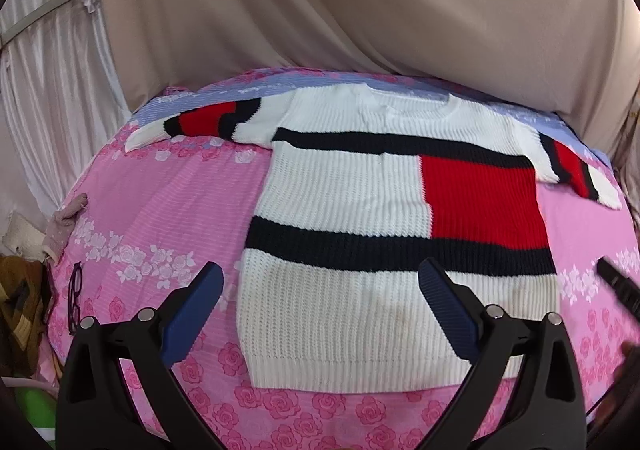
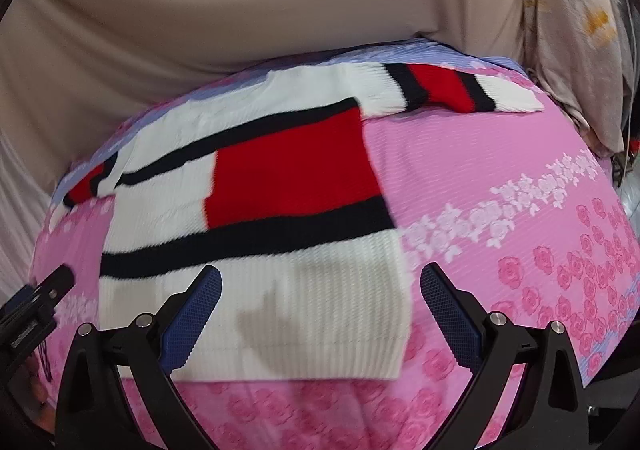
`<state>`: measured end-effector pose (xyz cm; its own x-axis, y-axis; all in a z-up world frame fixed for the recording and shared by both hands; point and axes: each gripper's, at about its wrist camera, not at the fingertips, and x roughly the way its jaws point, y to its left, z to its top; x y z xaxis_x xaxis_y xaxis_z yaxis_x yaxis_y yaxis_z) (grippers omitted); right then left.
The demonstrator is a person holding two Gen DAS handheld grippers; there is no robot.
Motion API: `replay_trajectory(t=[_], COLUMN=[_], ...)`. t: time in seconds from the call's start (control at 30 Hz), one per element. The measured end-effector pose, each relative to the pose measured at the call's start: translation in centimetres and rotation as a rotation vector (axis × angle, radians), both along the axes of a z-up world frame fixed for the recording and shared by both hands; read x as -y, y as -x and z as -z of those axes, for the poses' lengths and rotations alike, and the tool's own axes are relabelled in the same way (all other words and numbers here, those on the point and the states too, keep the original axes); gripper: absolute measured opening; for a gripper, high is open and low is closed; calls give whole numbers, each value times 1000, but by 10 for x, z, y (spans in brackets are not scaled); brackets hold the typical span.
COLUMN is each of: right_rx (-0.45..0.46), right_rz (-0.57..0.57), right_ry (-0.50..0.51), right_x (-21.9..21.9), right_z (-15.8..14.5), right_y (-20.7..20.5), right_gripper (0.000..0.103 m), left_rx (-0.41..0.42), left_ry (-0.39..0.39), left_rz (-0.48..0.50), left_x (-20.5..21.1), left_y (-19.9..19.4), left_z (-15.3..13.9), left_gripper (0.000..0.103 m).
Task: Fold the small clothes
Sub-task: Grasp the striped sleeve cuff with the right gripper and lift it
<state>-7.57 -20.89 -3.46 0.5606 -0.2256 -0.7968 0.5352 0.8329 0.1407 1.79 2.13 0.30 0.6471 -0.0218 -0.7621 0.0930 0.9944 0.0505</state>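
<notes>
Both grippers I hold, left gripper (image 1: pixel 320 282) and right gripper (image 2: pixel 320 284), hover with jaws spread wide, gripping nothing. Ahead of them the knit sweater (image 1: pixel 384 210) lies flat on the pink floral sheet (image 1: pixel 160 210), sleeves spread.

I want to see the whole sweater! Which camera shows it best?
The left wrist view: the sweater lies flat and sharp there, with both sleeves, collar and hem showing on the pink sheet. The right wrist view shows it blurred and slanted; the far sleeve is mostly squeezed at the edge.
</notes>
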Motion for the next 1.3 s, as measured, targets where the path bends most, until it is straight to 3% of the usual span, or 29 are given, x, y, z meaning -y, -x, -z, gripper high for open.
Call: replay_trajectory(t=[0.17, 0.3, 0.37, 0.5, 0.57, 0.67, 0.77, 0.8, 0.93, 1.0, 1.1, 1.2, 1.3], right_rx=[82, 116, 130, 180, 213, 235, 267, 276, 267, 268, 338, 414, 461], right_rz=[111, 194, 215, 326, 375, 399, 398, 399, 343, 303, 200, 40, -176], right_ry=[-27, -88, -114, -296, -348, -359, -358, -367, -381, -335, -279, -221, -155], right_x=[124, 228, 248, 316, 336, 350, 359, 362, 369, 362, 341, 304, 234], right_z=[6, 35, 44, 89, 105, 114, 115, 116, 116, 103, 65, 15, -34], right_y=[-21, -60, -68, -93, -97, -102, -105, -105, -116, -120, -128, -149, -182], right_gripper=[98, 97, 93, 81, 81, 79, 68, 60, 8, 8, 8, 7, 7], left_rx=[-5, 37, 54, 90, 96, 96, 87, 85, 83, 76, 53, 51, 57], left_ry=[21, 4, -12, -29, -32, -28, -35, -36, -42, -34, -5, 18, 47], left_rz=[-50, -86, -91, -95, -91, -78, -68, -65, -53, -56, -69, -92, -124], left_x=[1, 15, 28, 54, 66, 80, 91, 94, 101, 99, 89, 75, 53], left_y=[-22, -44, -55, -73, -78, -83, -86, -86, -88, -90, -97, -104, -112], left_z=[1, -4, -6, -10, -11, -11, -9, -8, -6, -6, -4, -4, -6], left_gripper=[96, 96, 96, 96, 96, 96, 96, 96, 96, 96, 96, 96, 96])
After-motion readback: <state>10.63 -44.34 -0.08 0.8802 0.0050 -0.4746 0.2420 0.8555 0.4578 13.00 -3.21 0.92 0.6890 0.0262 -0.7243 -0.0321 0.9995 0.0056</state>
